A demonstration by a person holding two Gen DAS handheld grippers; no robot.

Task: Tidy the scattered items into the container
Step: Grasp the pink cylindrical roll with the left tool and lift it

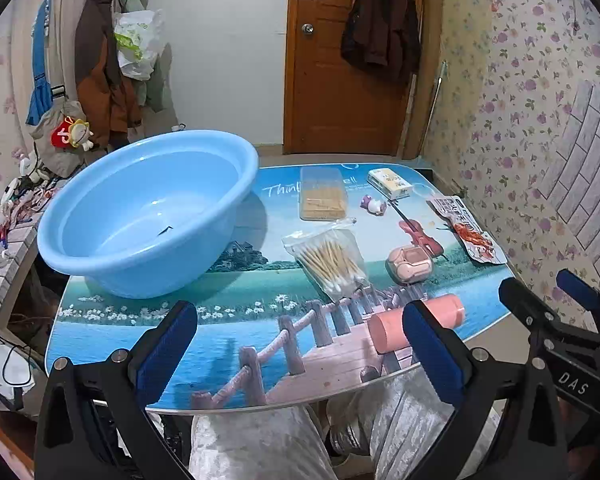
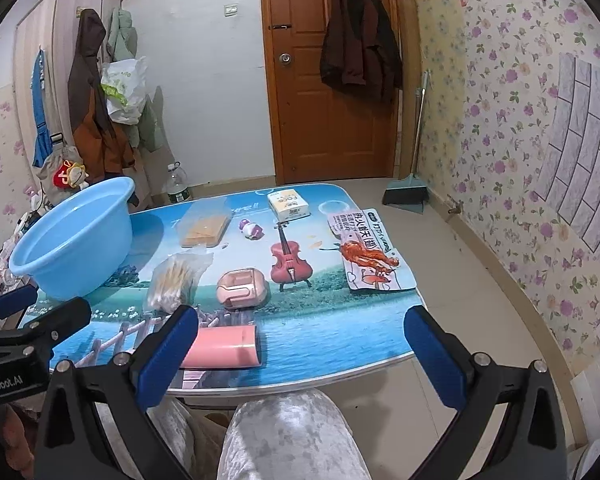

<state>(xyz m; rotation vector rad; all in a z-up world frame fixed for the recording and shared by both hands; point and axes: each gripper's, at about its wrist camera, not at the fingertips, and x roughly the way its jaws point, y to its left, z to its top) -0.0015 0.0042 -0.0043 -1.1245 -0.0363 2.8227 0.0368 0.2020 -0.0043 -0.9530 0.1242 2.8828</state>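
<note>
Currently both tools are held off the near edge of the tabletop (image 1: 236,344), above the person's lap; left gripper (image 1: 300,350) has its fingers wide apart with nothing between them; right gripper (image 2: 300,350) likewise spread and empty, sitting just beside the left one on its right.

Nearest item: pink cylinder (image 2: 224,347), lying on its side close to the near edge, right of the middle in the left view; partly hidden behind one blue pad in each view.

Next row, mid-tabletop: bag of cotton swabs (image 1: 332,262), flat, swab tips toward the near edge; pink earbud case (image 1: 409,266) just right of it, not touching.

Right edge: snack packet (image 2: 374,254), flat, printed side up.

Farther back: clear box (image 1: 324,196) with tan contents, behind the swab bag; small purple-and-white toy (image 1: 374,204) right of the box; tissue pack (image 2: 288,205) near the far edge.

Container: blue basin (image 1: 148,212) upright at the far left corner of the tabletop, its rim overhanging the left edge; inside only a small dark speck, identity unclear; all items listed lie outside it.
</note>
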